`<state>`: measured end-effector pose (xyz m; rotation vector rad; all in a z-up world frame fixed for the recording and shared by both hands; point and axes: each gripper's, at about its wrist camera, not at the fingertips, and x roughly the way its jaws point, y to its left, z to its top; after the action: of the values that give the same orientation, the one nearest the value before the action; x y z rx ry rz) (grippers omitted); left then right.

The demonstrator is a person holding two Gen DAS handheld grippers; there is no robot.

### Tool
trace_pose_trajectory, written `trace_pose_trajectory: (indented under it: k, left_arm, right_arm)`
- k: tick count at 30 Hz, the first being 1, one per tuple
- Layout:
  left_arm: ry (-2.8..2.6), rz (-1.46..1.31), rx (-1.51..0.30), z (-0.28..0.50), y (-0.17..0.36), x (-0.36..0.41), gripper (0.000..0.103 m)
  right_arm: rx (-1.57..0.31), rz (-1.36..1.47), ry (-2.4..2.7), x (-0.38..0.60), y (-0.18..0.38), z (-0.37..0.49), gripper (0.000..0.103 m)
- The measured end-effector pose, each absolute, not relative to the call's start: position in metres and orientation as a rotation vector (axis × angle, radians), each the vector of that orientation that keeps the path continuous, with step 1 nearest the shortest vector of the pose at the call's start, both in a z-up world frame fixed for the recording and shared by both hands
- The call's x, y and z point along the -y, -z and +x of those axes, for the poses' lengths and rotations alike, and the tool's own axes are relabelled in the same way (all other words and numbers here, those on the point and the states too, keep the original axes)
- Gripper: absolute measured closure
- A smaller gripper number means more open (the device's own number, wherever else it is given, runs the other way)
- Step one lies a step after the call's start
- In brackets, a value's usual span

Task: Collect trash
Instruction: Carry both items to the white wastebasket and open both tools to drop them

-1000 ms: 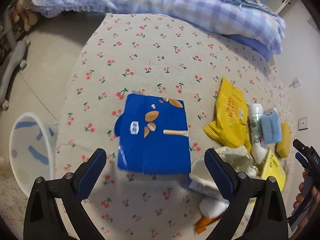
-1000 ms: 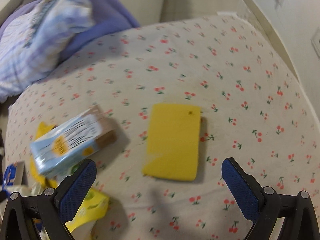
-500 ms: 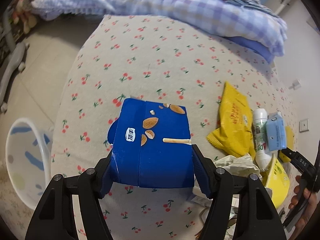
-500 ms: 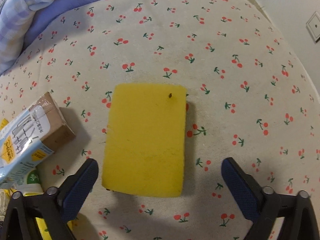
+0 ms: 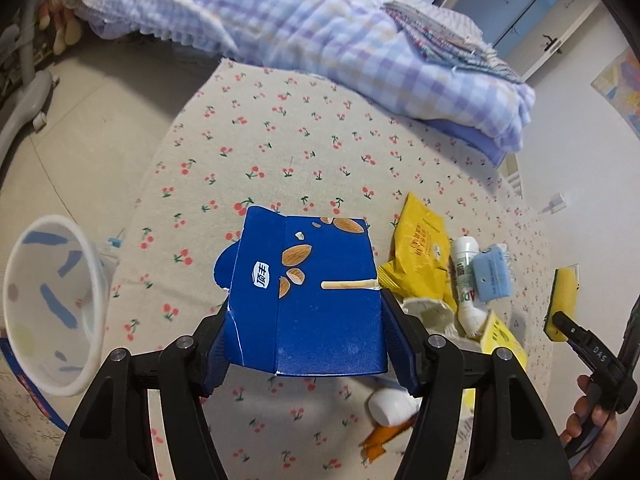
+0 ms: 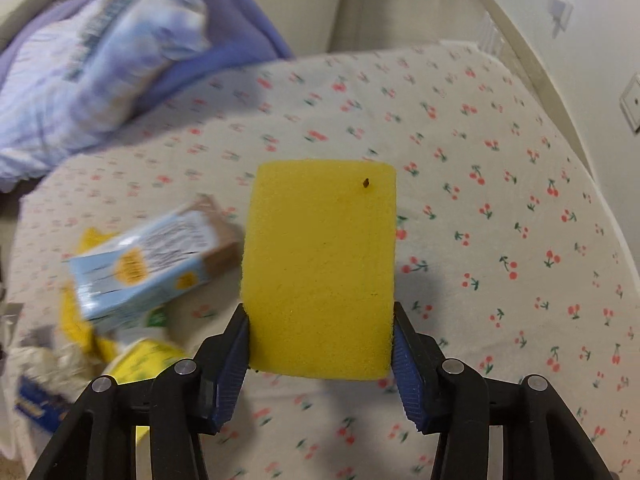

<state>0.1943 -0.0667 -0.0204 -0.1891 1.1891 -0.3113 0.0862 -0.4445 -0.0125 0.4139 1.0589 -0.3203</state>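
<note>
- The bed, covered in a cherry-print sheet, is filling most of both views, with a checked quilt lying bunched along its far side.
- A white bin with blue marks inside is standing on the floor just beside the bed's left edge, in the left wrist view.
- The left gripper is clamping a flattened blue box printed with almonds, its fingers pressing both side edges; the box is sitting just above the sheet, tilted toward the camera.
- The right gripper is squeezing a yellow sponge between its pads, holding it raised off the sheet; a small dark speck is showing near the sponge's top right corner.
- In the left wrist view the same sponge is appearing at the far right, edge-on, with the right gripper's tip against it.
- A pile of litter is lying to the right of the blue box: a yellow wrapper, a white bottle, a light blue carton resting across the bottle, and crumpled paper.
- In the right wrist view the light blue carton is lying just left of the sponge, blurred.
</note>
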Motion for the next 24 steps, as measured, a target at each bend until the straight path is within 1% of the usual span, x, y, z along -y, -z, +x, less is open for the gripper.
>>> trace_pose_trajectory:
  k: [10, 15, 18, 24]
  left_arm:
    - [0.272, -0.234, -1.149, 0.165, 0.000, -0.003, 0.035]
    - [0.208, -0.246, -1.137, 0.155, -0.001, -0.050, 0.035]
    - [0.159, -0.250, -1.143, 0.151, 0.004, -0.085, 0.035]
    - [0.077, -0.271, -1.170, 0.144, 0.023, -0.147, 0.035]
  right_arm:
    - [-0.959, 0.380, 0.159, 0.372, -0.032, 0.080, 0.047]
    - [-0.918, 0.347, 0.028, 0.312, -0.052, 0.082, 0.047]
    - [-0.925, 0.323, -0.074, 0.270, -0.054, 0.087, 0.047]
    - [-1.000, 0.309, -0.250, 0.198, -0.034, 0.108, 0.047]
